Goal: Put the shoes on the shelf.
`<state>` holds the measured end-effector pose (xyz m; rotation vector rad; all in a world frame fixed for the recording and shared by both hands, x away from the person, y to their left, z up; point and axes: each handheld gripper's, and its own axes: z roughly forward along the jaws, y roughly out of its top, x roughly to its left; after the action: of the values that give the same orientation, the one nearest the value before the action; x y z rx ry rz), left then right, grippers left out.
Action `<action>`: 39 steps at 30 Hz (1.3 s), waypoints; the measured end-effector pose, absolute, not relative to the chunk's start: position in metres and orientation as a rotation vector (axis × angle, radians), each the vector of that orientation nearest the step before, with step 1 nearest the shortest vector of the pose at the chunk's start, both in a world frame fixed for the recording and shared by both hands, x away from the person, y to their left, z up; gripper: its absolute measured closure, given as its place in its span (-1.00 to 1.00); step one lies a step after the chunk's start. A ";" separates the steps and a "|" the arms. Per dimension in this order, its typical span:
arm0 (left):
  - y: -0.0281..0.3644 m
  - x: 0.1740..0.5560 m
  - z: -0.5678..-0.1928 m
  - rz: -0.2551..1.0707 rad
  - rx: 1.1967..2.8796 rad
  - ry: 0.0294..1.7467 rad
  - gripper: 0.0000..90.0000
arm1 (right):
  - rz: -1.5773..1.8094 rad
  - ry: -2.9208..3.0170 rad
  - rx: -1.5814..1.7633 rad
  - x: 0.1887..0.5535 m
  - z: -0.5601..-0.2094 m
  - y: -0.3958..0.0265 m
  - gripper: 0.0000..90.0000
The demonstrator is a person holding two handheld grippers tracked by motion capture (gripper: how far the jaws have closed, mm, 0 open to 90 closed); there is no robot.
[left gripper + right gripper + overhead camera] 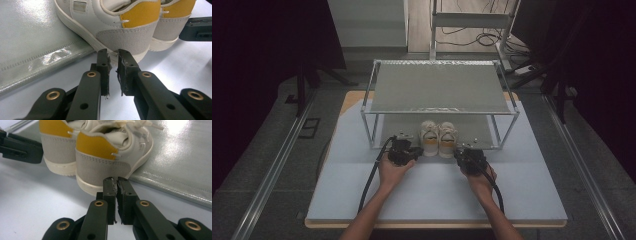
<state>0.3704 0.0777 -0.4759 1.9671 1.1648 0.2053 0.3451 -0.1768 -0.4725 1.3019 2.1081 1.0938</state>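
Pair of shoes (438, 138) sits at the front edge of the rack's (377, 95) lower shelf, heels toward the person, toes pointing into the rack. Long axis of each shoe runs front to back, away from the person. Heels overhang the silver shelf liner (37, 50) and rest on the desk (437, 195).

Left gripper (402, 150) is just left of the shoes; right gripper (470, 159) is just right of them. Each is about equally near its own shoe, so neither hand has the edge.

Left gripper view: fingers (103, 70) nearly clenched, a thin gap between the pads, nothing in them. Left shoe (107, 25) lies straight ahead of the tips, its grey heel patch and pale sole just beyond them; touching or not, cannot tell.

Right gripper view: fingers (125, 195) close to clenched too, a slit between the pads, empty. Right shoe (105, 157) is dead ahead, heel sole just past the tips, yellow collar above.

Key relation: both heels face the fingers head on, shoes between the two grippers. Judgement: fingers are too narrow to take a heel now; they need to spread first, or stay narrow and nudge the heels deeper under the rack along the shoes' long axis.
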 end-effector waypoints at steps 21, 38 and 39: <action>0.074 0.371 -0.475 0.202 1.970 1.154 0.78 | 1.125 2.154 1.229 0.341 -0.470 -0.167 0.96; 0.069 0.369 -0.474 0.196 1.978 1.122 0.76 | 1.105 2.118 1.251 0.362 -0.469 -0.168 0.96; 0.069 0.367 -0.472 0.198 1.978 1.109 0.76 | 1.106 2.116 1.252 0.362 -0.470 -0.168 0.96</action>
<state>0.3673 0.0694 -0.4724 1.9777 1.1087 0.1983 0.3618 -0.1680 -0.4696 1.2517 2.1160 1.1057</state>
